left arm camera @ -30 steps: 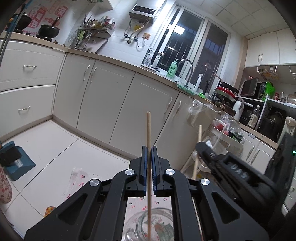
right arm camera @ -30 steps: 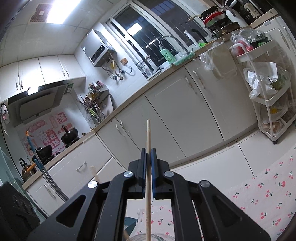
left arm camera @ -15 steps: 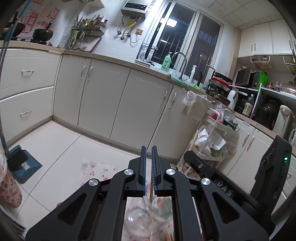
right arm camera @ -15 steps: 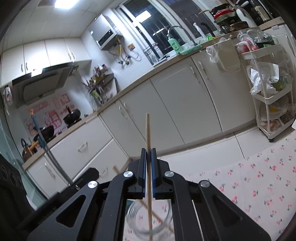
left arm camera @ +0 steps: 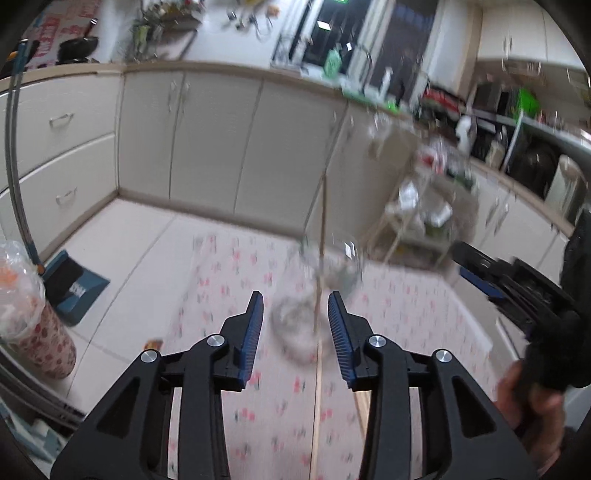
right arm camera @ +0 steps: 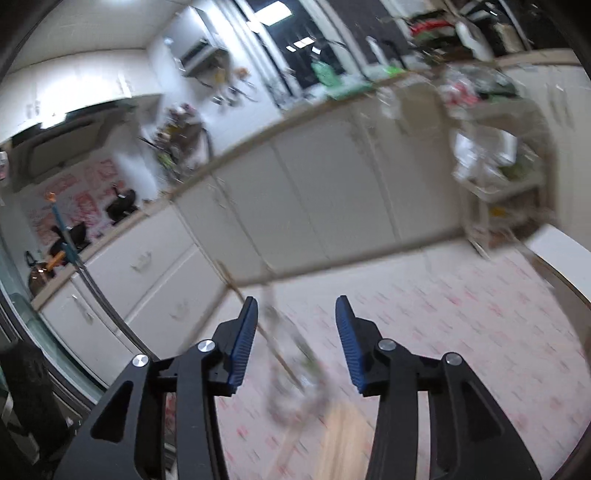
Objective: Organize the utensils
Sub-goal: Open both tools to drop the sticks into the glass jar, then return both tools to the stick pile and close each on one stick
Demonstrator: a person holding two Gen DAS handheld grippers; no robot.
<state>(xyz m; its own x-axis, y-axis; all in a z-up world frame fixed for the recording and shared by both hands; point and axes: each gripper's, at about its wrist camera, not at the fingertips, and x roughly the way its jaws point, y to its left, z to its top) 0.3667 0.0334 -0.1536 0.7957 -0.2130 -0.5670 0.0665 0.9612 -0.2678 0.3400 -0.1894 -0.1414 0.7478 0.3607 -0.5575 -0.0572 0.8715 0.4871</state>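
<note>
Standing between the left claw [left arm camera: 295,325] jaws — chopstick [left arm camera: 321,258], untouched.

Both fisheye views are heavily motion-blurred — cabinets [left arm camera: 207,140], cherry-print cloth [left arm camera: 236,280] and glass jar [left arm camera: 325,273] smear, while the black gripper frames stay sharp. A ceiling light [right arm camera: 114,11] blows out white in the right view. Straight edges bow strongly; dark vignette fills all 4 corners — overall lighting is even and indoor.
</note>
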